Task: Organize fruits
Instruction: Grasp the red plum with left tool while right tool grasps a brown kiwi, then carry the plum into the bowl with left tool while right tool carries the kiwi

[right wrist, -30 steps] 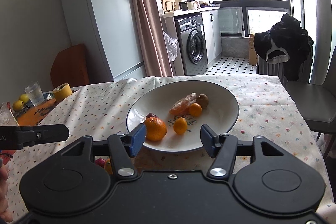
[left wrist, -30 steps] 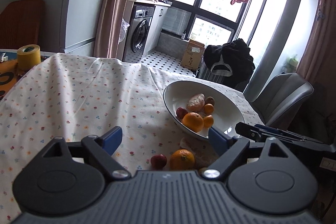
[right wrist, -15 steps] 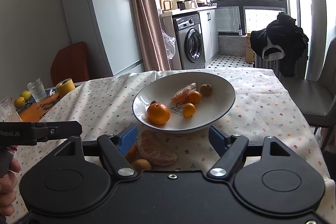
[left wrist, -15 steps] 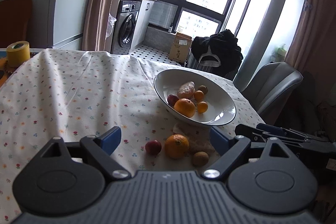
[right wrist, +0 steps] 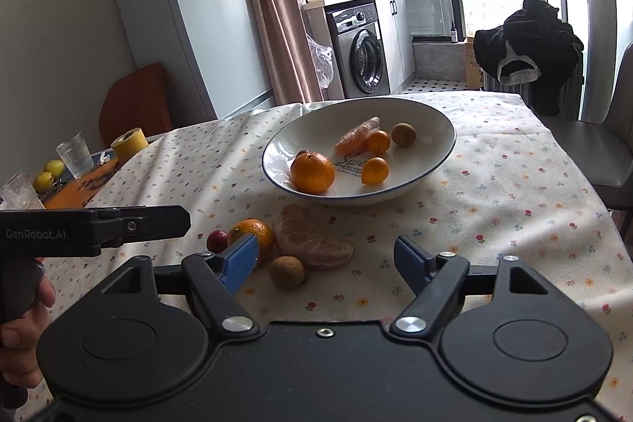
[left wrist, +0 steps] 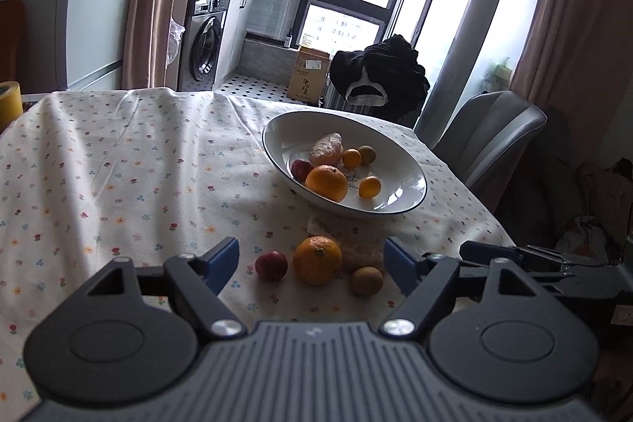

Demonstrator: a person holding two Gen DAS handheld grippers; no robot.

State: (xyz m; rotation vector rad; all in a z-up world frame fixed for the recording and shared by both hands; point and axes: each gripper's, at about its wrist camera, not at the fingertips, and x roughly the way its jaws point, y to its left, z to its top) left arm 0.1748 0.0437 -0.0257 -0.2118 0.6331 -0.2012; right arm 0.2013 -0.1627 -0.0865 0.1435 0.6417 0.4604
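4 loose fruits lie on the flowered tablecloth [right wrist: 514, 192] at 6 o'clock of the white bowl [right wrist: 431, 109]: a small red fruit [right wrist: 217, 241], a whole orange [right wrist: 253, 234], a peeled citrus half [right wrist: 312, 242] and a small brown fruit [right wrist: 287, 271]. The right gripper [right wrist: 323, 260] hangs above them with its blue pads spread wide and nothing between them; its left pad [right wrist: 239, 261] covers the lower edge of the orange in the right wrist view. The left gripper [left wrist: 310, 262] is likewise spread wide and empty, the same 4 fruits lying on the cloth between its pads; in this view the peeled half [left wrist: 362, 254] is mostly hidden behind the orange [left wrist: 317, 260] and blurred. In the bowl sit a large orange [right wrist: 312, 172], 2 small orange fruits [right wrist: 375, 170], a peeled segment [right wrist: 356, 141] and a brown fruit [right wrist: 403, 134]; a red fruit [left wrist: 301, 169] is nearly hidden behind the large orange in the right wrist view. Lettering on the bowl floor is partly covered and unreadable. At 9 o'clock of the bowl, a yellow tape roll [right wrist: 129, 145], a glass [right wrist: 75, 155] and 2 yellowish fruits [right wrist: 49, 175] stand near the table edge. Part of the person's left hand [right wrist: 23, 327] shows, cut off by the frame.
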